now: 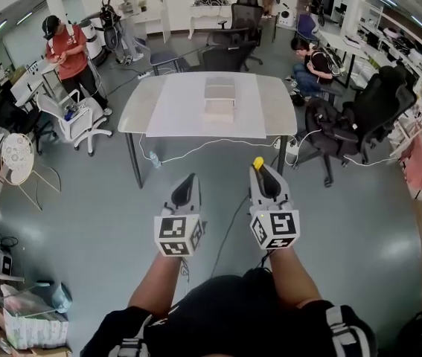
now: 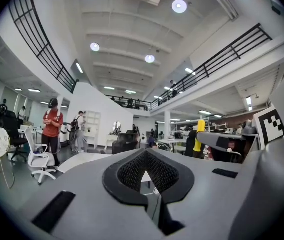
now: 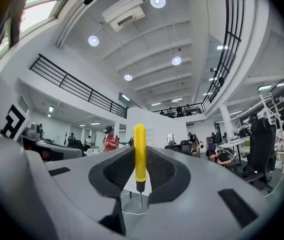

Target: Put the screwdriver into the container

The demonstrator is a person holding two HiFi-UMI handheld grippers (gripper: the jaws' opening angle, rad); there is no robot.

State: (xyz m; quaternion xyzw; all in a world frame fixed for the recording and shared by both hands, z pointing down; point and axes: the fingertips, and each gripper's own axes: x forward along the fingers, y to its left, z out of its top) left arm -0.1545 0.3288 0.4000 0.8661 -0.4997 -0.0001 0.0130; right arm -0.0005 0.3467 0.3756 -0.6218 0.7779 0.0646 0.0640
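The screwdriver is pinched by its yellow handle between the jaws of the right gripper. The jaws of the left gripper are pressed together with nothing between them. The container rests on the worktop, well apart from both grippers.

screwdriver look: we've got a yellow handle, a dark collar under it, and a short thin metal shaft at the bottom.
screwdriver pose: upright in the right gripper view, handle up and tip down.
screwdriver spot: pinched between the fingers of the right gripper, up in the air. From the head view we only catch the yellow end poking out.
container look: pale, boxy, rectangular container. We honestly can't tell from here whether it's open.
container spot: standing on the white mat in the middle of the worktop, well apart from the screwdriver.
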